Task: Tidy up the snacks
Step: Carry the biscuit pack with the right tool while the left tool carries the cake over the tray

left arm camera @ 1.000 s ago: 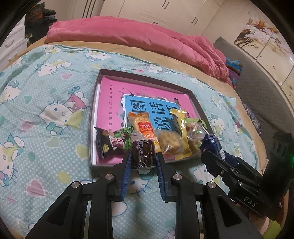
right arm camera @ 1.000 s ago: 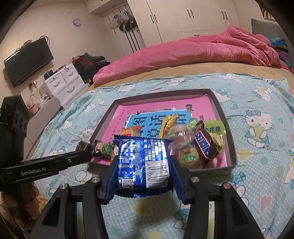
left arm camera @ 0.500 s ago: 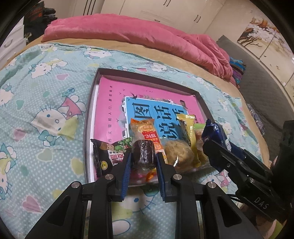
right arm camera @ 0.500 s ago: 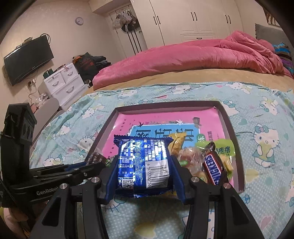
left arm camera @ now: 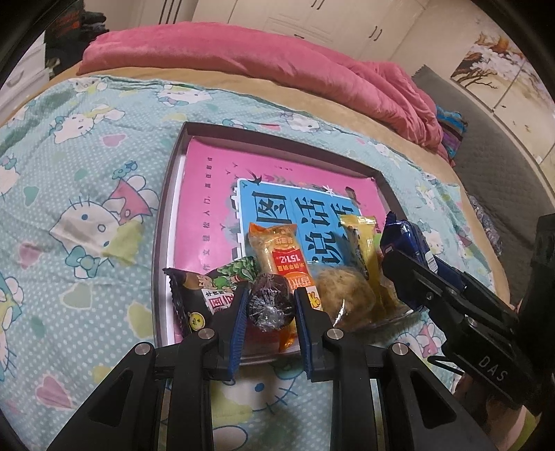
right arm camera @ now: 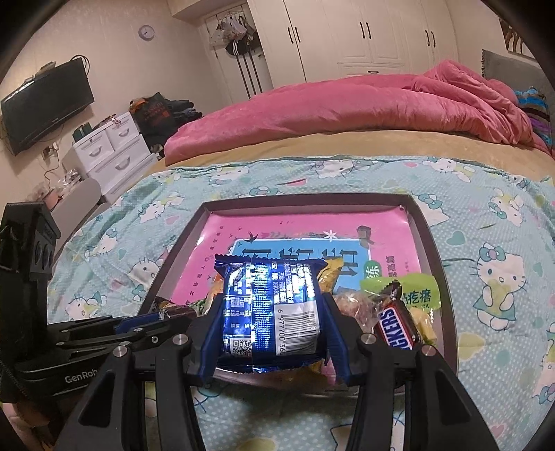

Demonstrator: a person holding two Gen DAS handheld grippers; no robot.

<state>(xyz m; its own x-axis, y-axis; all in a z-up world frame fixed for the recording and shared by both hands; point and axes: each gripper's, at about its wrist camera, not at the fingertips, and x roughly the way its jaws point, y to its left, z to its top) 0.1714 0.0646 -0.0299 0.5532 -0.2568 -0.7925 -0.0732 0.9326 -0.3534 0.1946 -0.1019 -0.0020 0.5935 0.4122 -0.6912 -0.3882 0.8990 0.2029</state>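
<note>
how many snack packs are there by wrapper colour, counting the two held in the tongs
blue packet: 1
clear wrap: 2, the dark cake and the pale pastry
orange packet: 1
yellow packet: 1
light green packet: 1
brown Snickers bar: 1
black and green packet: 1
total: 8 that show clearly

**A bedroom in a home**

A wide bed fills both views, spread with a teal cartoon-cat sheet [right arm camera: 347, 180] and a rumpled pink duvet [right arm camera: 364, 100]. White built-in wardrobes [right arm camera: 364, 31] line the far wall. A wall-mounted television [right arm camera: 45, 104], a round wall clock [right arm camera: 146, 32], a white chest of drawers [right arm camera: 111, 152] and a padded grey headboard [left arm camera: 485, 138] complete the room.
</note>
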